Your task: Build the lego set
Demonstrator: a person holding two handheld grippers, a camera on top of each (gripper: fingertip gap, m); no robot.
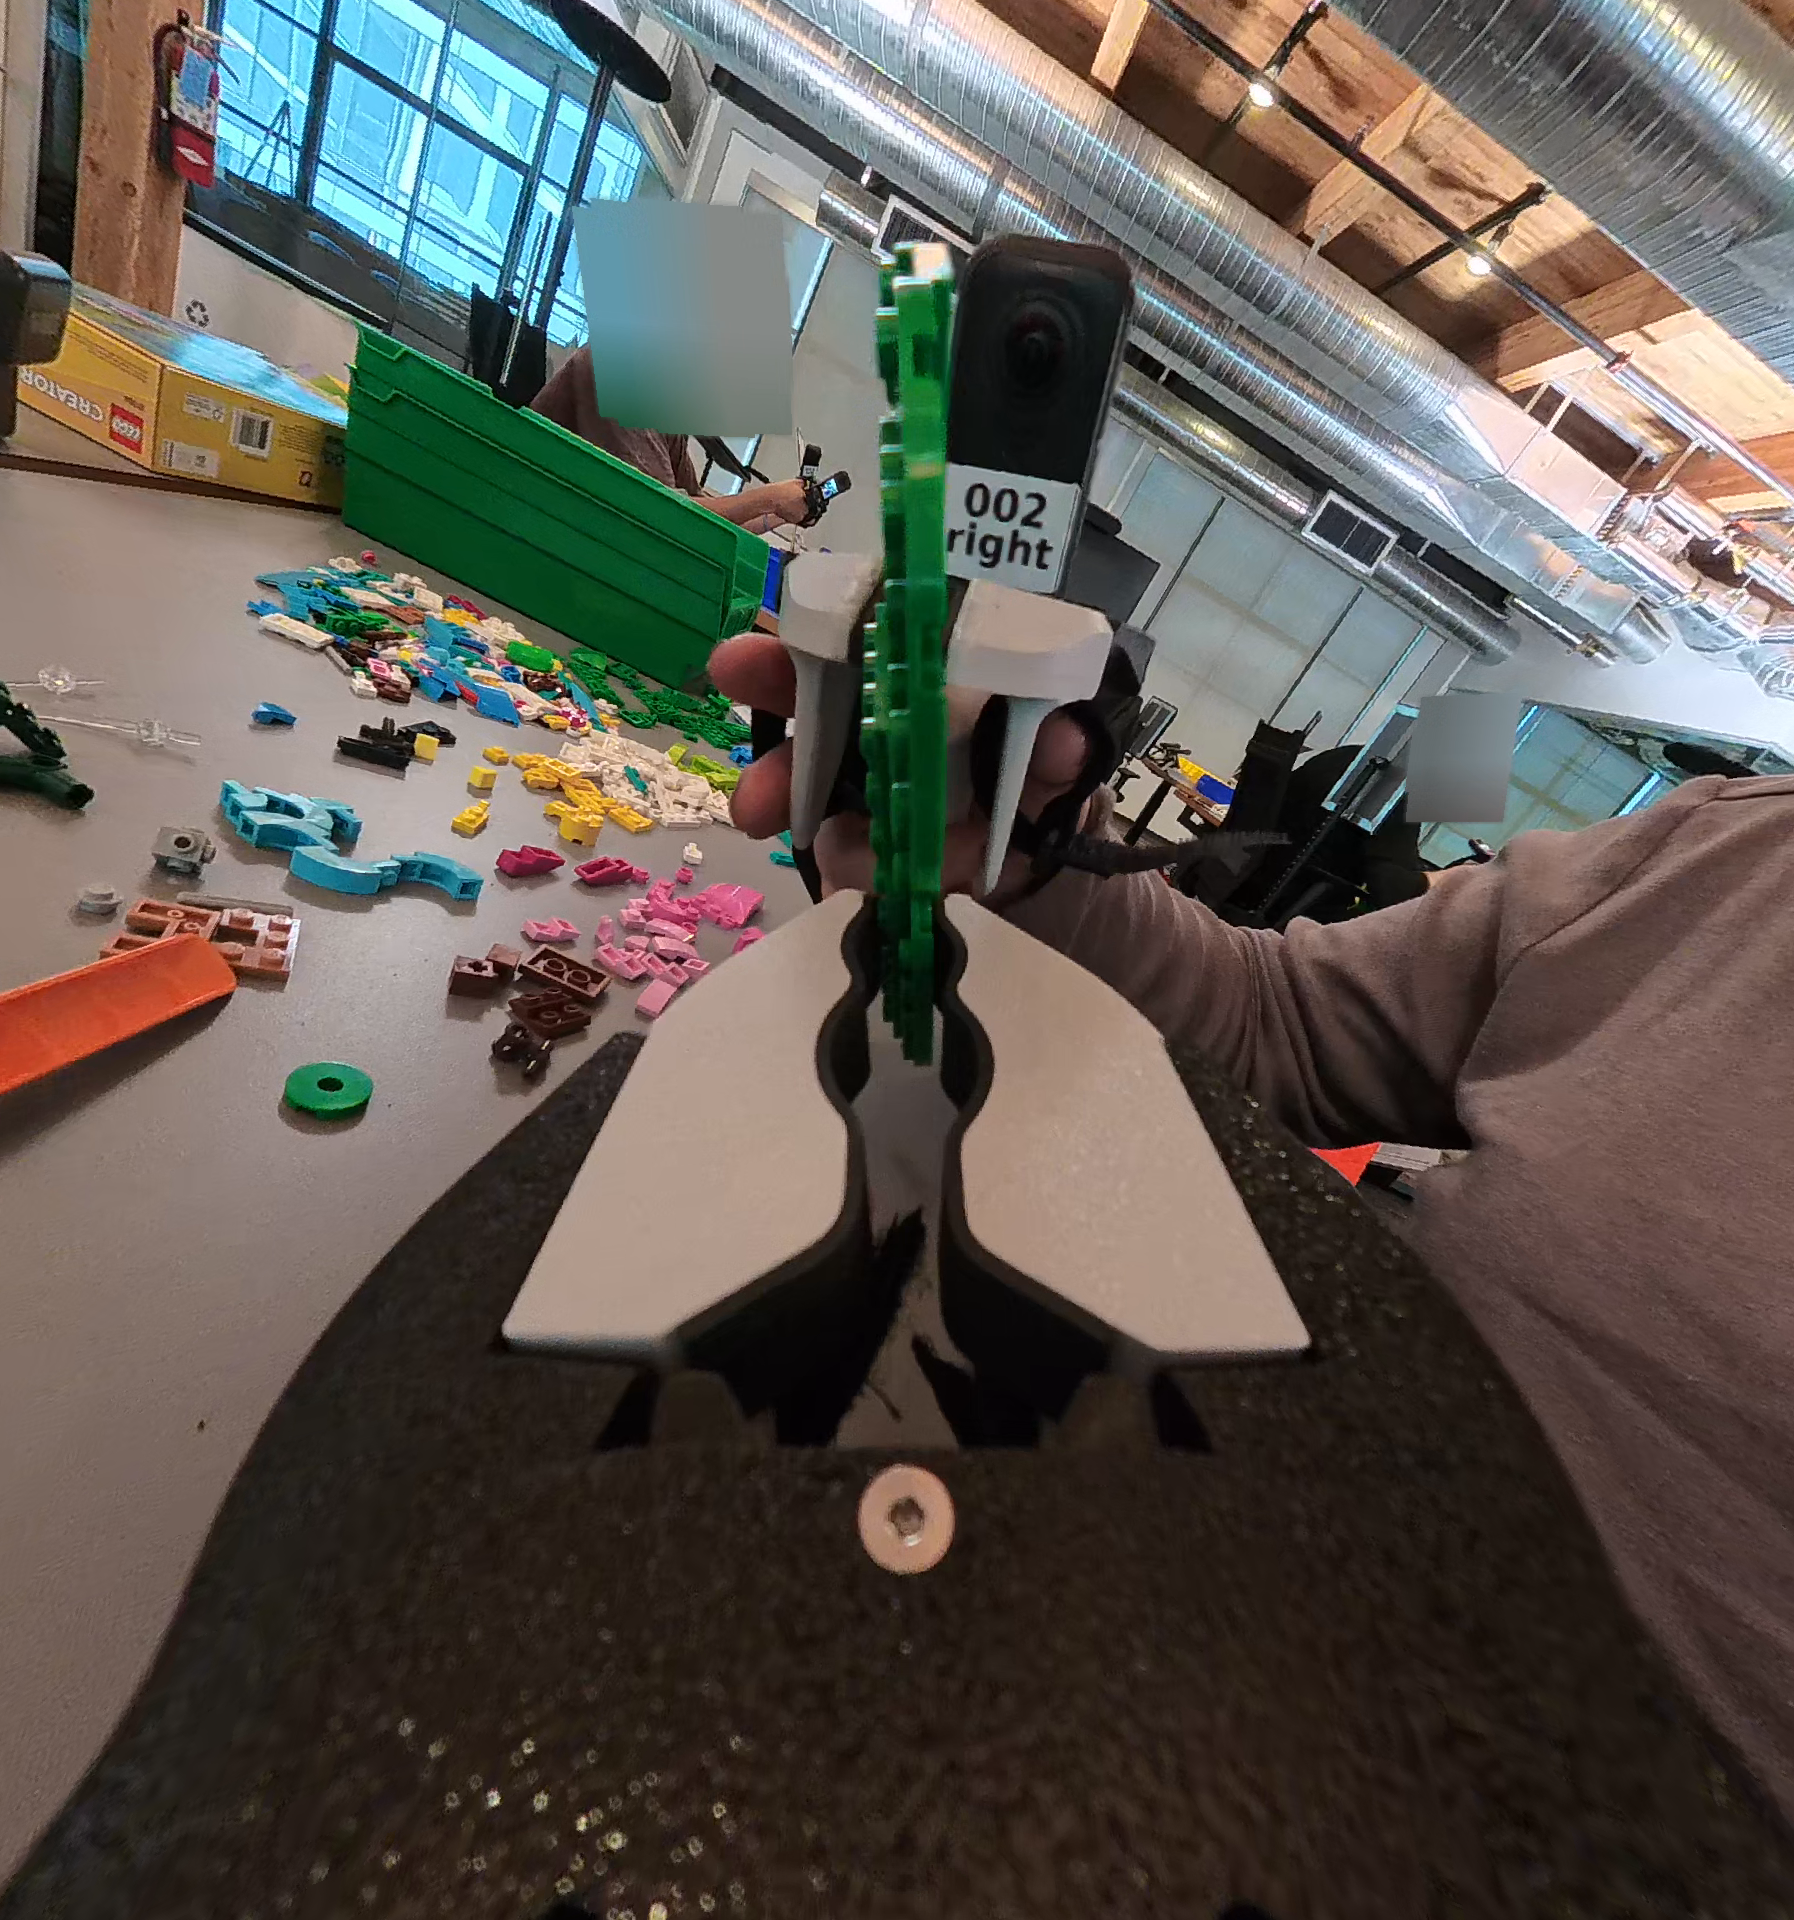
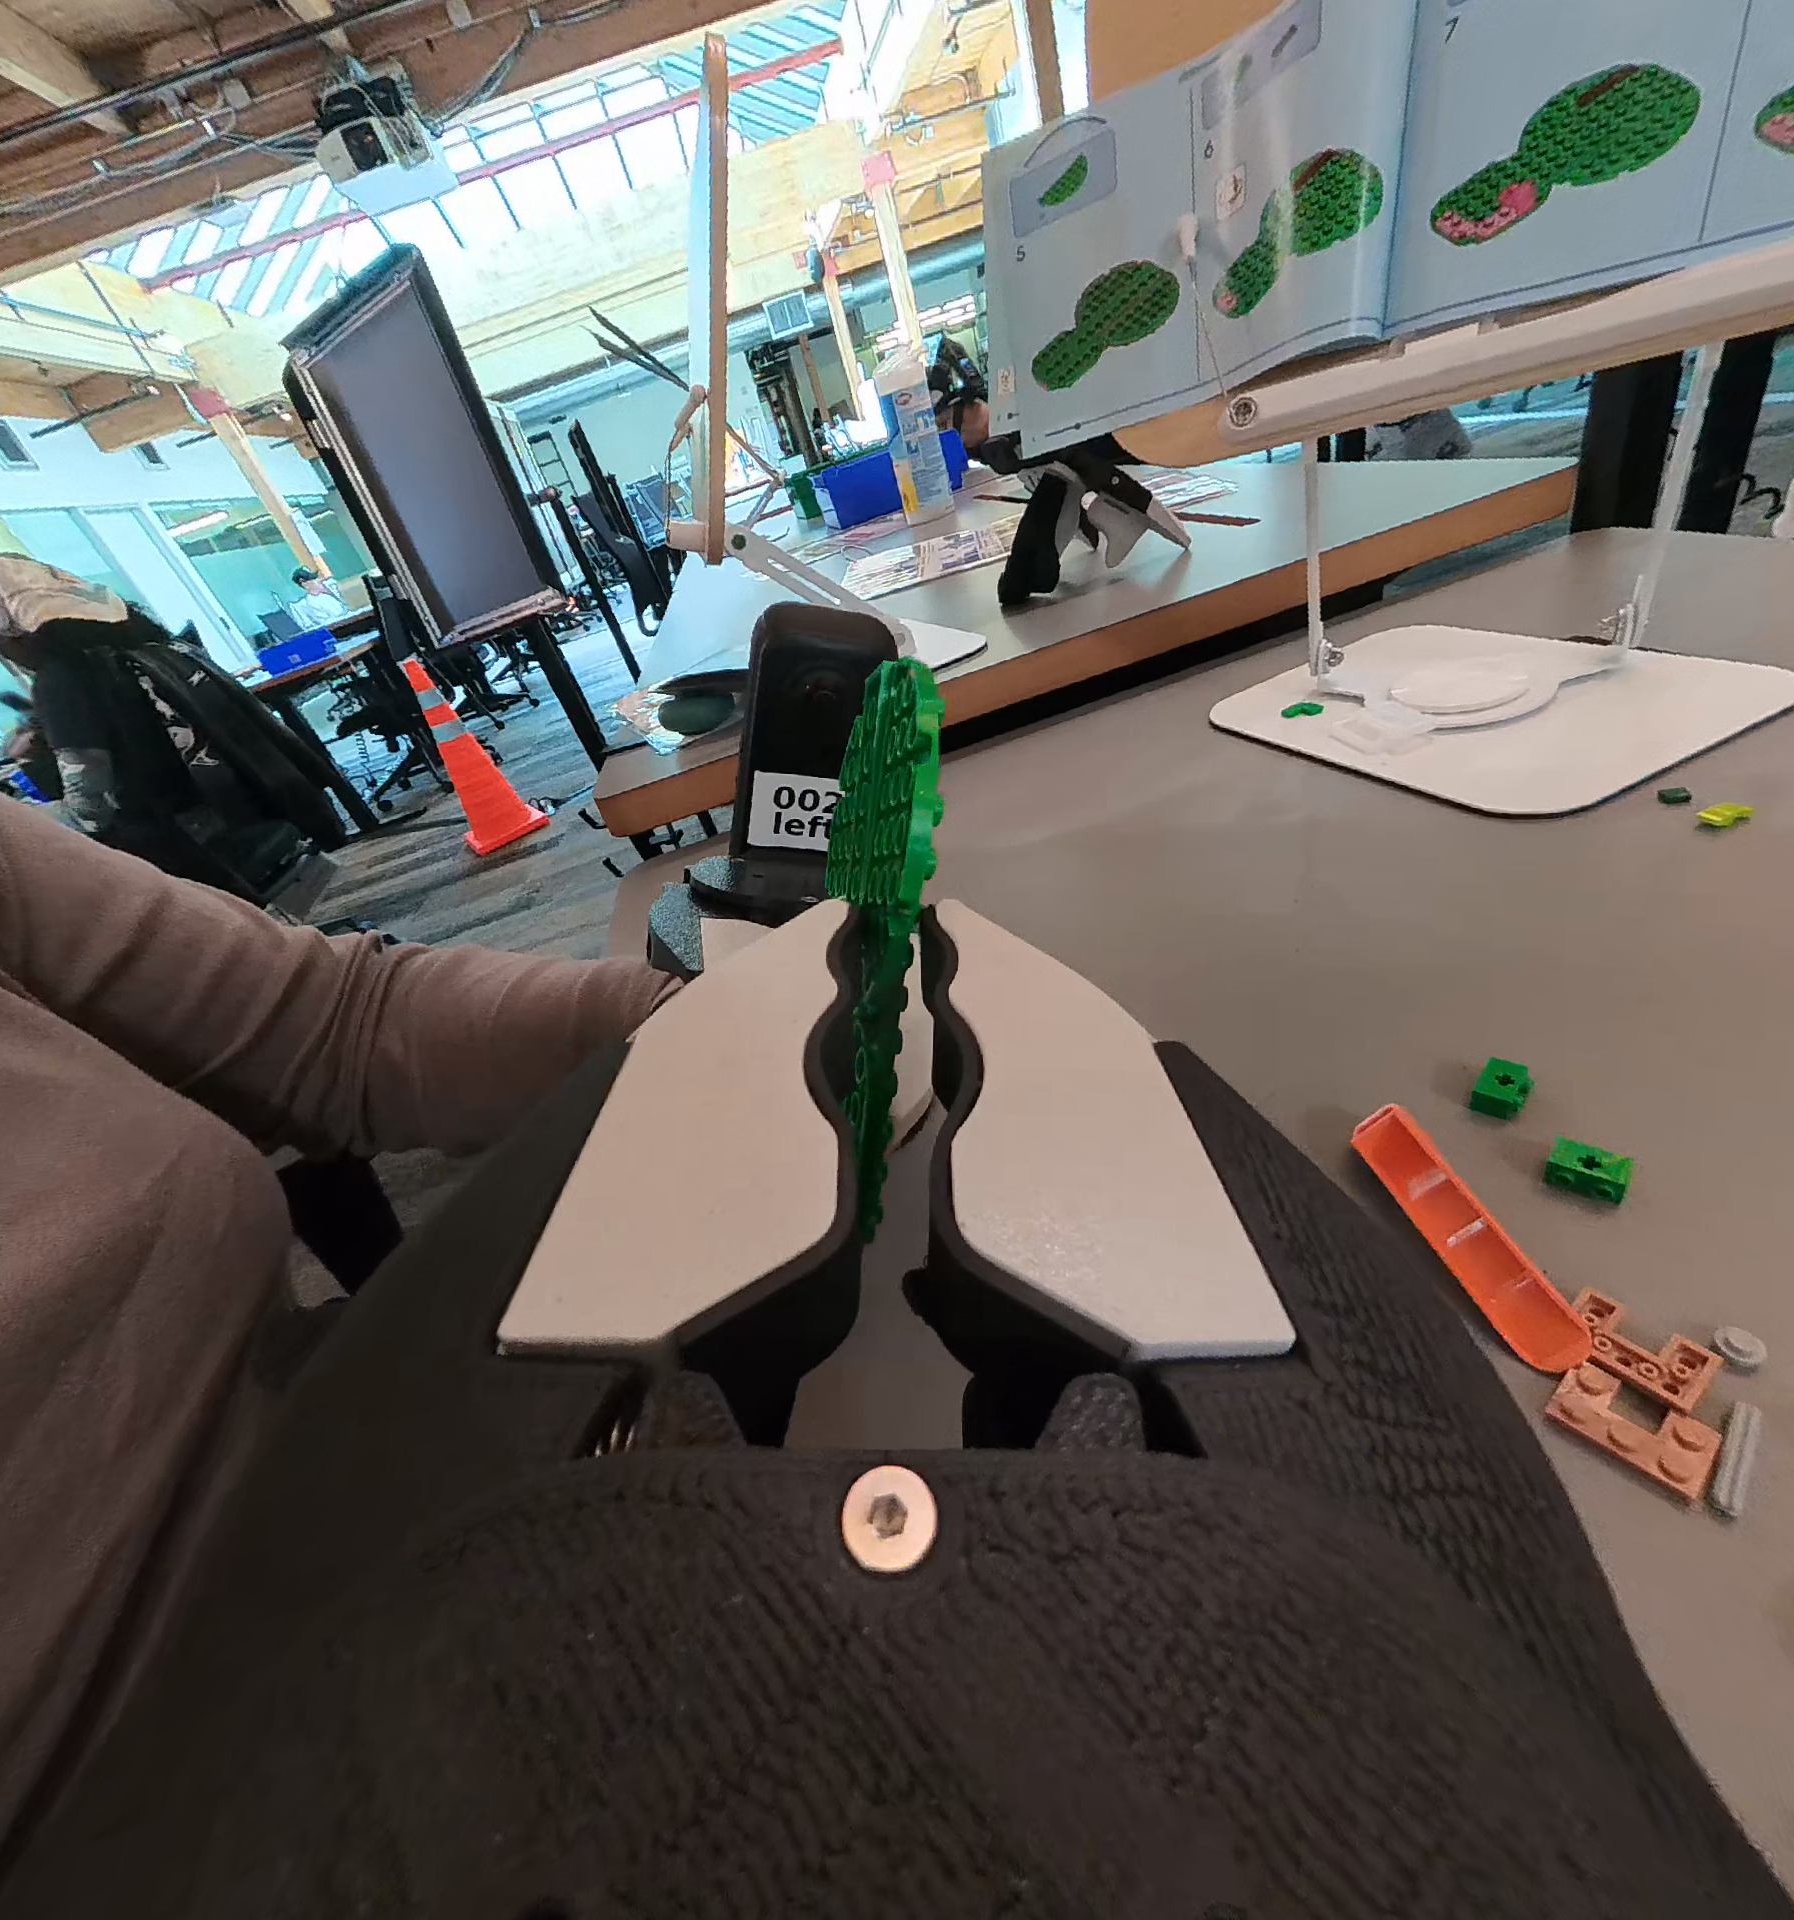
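Note:
A green studded Lego plate (image 1: 908,727) stands edge-on in the air between my two grippers, which face each other. My left gripper (image 1: 903,920) is shut on its near end. My right gripper (image 2: 888,920) is shut on the same green plate (image 2: 888,790) from the opposite side. In the left wrist view the right gripper's white fingers (image 1: 820,727) straddle the plate, with a hand behind them. The left gripper's camera (image 2: 799,707) shows just behind the plate in the right wrist view.
Piles of loose coloured bricks (image 1: 560,727) lie on the grey table (image 1: 93,1299), with an orange brick separator (image 1: 72,1013), a green ring (image 1: 329,1088), a green bin (image 1: 529,509) and a yellow box (image 1: 176,405). An instruction booklet (image 2: 1392,187) sits on a white stand (image 2: 1495,717). Two green bricks (image 2: 1589,1169) and tan plates (image 2: 1641,1423) lie at right. My hands' fingertips stand some 4 cm from each other.

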